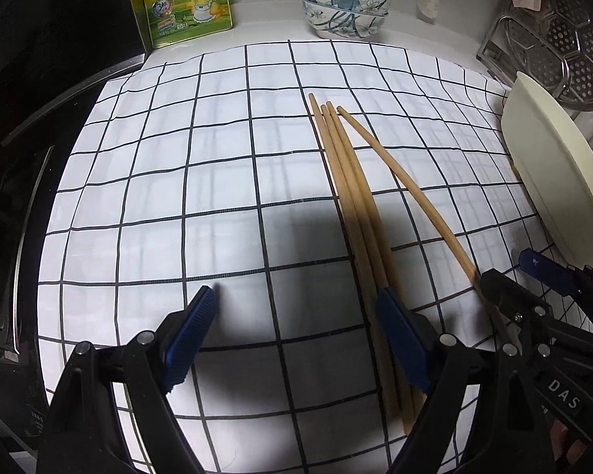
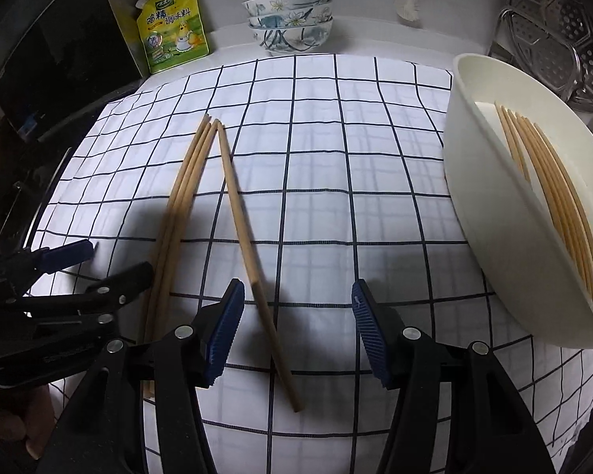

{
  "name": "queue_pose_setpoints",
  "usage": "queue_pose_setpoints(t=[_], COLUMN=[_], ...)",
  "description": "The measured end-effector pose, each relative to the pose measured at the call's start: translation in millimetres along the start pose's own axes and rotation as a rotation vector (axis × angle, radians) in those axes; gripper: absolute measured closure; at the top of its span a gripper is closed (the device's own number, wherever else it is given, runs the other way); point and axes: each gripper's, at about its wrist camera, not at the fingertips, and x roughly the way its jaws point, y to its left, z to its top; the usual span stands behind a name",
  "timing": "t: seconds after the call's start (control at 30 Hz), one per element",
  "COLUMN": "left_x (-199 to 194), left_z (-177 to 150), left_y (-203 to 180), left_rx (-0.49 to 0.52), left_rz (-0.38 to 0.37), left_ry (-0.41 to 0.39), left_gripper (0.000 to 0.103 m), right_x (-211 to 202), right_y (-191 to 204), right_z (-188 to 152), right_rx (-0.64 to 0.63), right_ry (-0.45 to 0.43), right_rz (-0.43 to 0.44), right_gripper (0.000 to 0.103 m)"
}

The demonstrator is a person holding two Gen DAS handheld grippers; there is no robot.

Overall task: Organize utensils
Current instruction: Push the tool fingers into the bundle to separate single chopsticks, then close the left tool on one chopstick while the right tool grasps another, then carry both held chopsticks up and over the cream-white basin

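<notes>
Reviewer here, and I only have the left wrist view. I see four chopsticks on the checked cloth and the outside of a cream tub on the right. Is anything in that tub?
Observer: Yes. The right wrist view looks into the cream tub, and several chopsticks in the tub already lie side by side.
Operator: Are the right tongs holding anything?
Observer: No. The right tongs stand open, and the single chopstick passes between the pads untouched.
Operator: Where are the other three?
Observer: The three bundled chopsticks lie left of it, their near ends running under the left tongs, which are open too.
</notes>
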Motion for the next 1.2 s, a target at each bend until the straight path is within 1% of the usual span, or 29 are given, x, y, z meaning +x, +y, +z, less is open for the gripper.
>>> queue_pose_setpoints(t=[0.17,0.4,0.7,0.73,0.77,0.8,0.83,0.87,0.9,0.93,0.97,1.0,1.07,1.1,1.2], left_x=[2,-2,9,9,8,8,7,7,6,6,6,5,5,5,4], left_z=[-1,-7,14,16,17,18,19,20,21,21,22,22,23,23,22], left_y=[-4,18,16,16,14,13,12,10,9,8,7,5,3,1,2], left_rx=[0.026,-0.018,-0.034,-0.035,-0.033,-0.03,-0.026,-0.023,-0.022,-0.021,-0.019,-0.013,0.0,0.006,0.001], left_rz=[0.063,0.071,0.073,0.075,0.076,0.074,0.073,0.072,0.072,0.07,0.068,0.063,0.053,0.049,0.037], left_ry=[0.014,0.022,-0.005,-0.011,-0.017,-0.023,-0.027,-0.03,-0.032,-0.034,-0.035,-0.036,-0.032,-0.028,-0.017], left_gripper=[0.02,0.02,0.021,0.024,0.031,0.035,0.043,0.048,0.051,0.057,0.067,0.072,0.094,0.095,0.095], right_x=[3,9,23,24,24,24,24,24,25,25,25,25,25,25,24], right_y=[1,8,16,16,17,17,17,17,19,20,23,24,28,30,31], right_z=[3,6,13,13,14,14,14,14,15,15,15,15,16,16,17], right_rx=[-0.007,-0.038,-0.102,-0.104,-0.106,-0.106,-0.106,-0.109,-0.112,-0.12,-0.132,-0.139,-0.157,-0.166,-0.163], right_ry=[0.007,0.013,0.006,0.005,0.001,-0.002,-0.005,-0.01,-0.014,-0.018,-0.023,-0.024,-0.024,-0.022,-0.012], right_rz=[0.003,-0.002,-0.041,-0.041,-0.042,-0.043,-0.043,-0.04,-0.038,-0.037,-0.034,-0.018,-0.01,-0.011,0.002], right_gripper=[0.049,0.049,0.049,0.049,0.049,0.049,0.049,0.052,0.056,0.06,0.063,0.072,0.089,0.095,0.096])
